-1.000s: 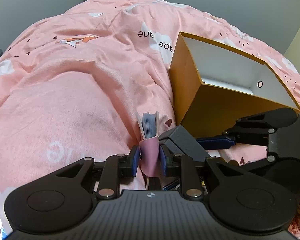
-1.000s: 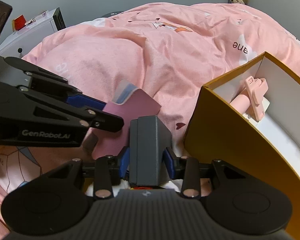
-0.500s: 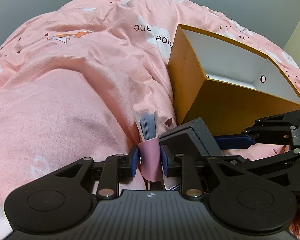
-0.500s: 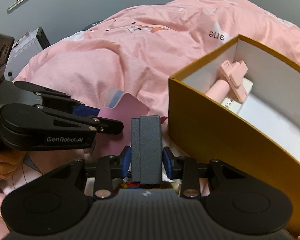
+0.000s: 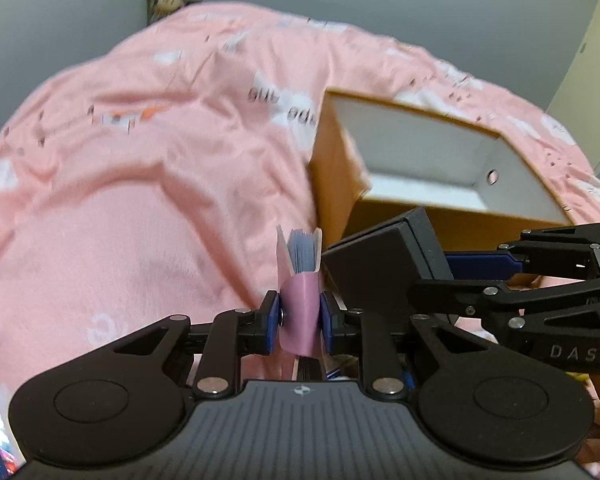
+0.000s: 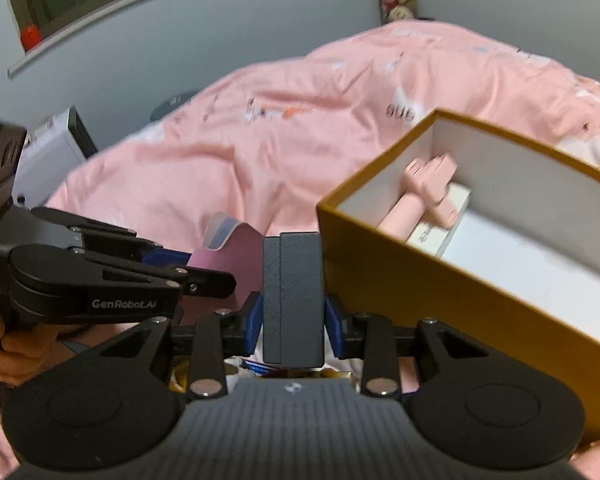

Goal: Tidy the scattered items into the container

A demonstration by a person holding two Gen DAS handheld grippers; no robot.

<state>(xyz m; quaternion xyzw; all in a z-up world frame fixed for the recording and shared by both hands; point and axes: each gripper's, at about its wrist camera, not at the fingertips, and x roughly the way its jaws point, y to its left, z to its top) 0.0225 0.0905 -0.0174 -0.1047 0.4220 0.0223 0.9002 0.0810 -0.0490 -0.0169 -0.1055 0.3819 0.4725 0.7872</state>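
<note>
L gripper [image 5: 299,316] pinches pink card wallet [image 5: 298,304] upright; R gripper [image 6: 293,316] clamps grey case [image 6: 292,296] (both edge-on, prob. for dropping in); orange box [image 6: 440,280] at 2 o'clock.

- "GenRobot.AI" stands in white letters on the black side of the left gripper [image 6: 204,276], read in the right wrist view.
- "DAS" stands in pale letters on the black body of the right gripper [image 5: 480,264], at the right edge of the left wrist view; more letters may follow out of frame.
- The pink bedcover [image 5: 140,168] carries dark printed words on white cloud shapes, upside down and blurred; they look like "ane" and "ape", though that is uncertain.
</note>
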